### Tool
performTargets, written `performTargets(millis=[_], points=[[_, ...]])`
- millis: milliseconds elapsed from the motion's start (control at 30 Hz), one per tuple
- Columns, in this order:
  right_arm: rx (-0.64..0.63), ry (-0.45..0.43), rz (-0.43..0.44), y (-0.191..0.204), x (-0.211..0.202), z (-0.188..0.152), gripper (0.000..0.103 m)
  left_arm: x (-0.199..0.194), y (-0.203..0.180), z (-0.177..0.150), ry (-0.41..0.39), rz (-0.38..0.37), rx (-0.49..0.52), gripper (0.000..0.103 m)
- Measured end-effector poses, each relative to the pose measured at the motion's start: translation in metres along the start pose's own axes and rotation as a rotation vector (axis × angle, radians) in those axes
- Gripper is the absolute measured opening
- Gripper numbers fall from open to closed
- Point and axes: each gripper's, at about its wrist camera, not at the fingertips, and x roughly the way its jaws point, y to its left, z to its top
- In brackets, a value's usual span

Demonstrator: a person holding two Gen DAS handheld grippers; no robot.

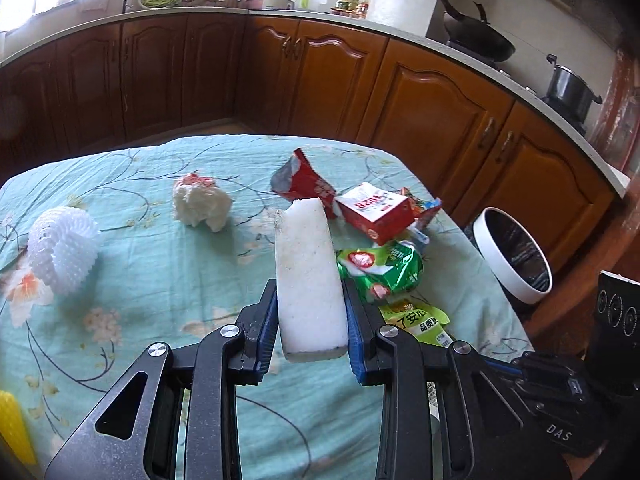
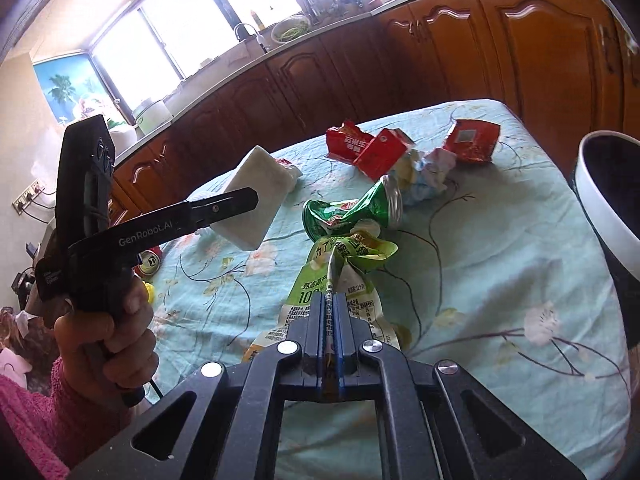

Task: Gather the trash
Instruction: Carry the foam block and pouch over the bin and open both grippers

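Foam block (image 1: 308,276) clamped in left claw (image 1: 310,320).

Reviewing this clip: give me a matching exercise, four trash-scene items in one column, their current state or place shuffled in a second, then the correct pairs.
Items:
1. white foam block
2. lime-green wrapper
3. white foam net
4. white bin

States:
A. beside the table's edge
B. pinched in the right gripper
C. lying untouched on the tablecloth
D. clamped in the left gripper

Pairs: 1-D, 2-B, 3-C, 4-A

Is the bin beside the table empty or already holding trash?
Cannot tell. The bin tilts toward the camera showing only a dark liner, and the right view cuts off its inside.
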Motion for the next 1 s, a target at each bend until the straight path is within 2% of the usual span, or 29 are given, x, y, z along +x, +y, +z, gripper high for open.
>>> performTargets(millis=[367, 700, 1000], points=[[0.11, -0.097, -0.111, -0.05, -0.051, -0.011, 0.004, 0.01, -0.063, -0.003, 0.028, -0.103, 0.094, 0.028], [0.171, -0.2, -0.191, -0.095, -0.091, 0.003, 0.004, 0.02, -0.111, 0.0, 0.046, -0.169, 0.17, 0.028], [0.207, -0.258, -0.255, -0.131, -0.112, 0.016, 0.004, 0.043, -0.157, 0.001, 0.09, -0.221, 0.237, 0.028]])
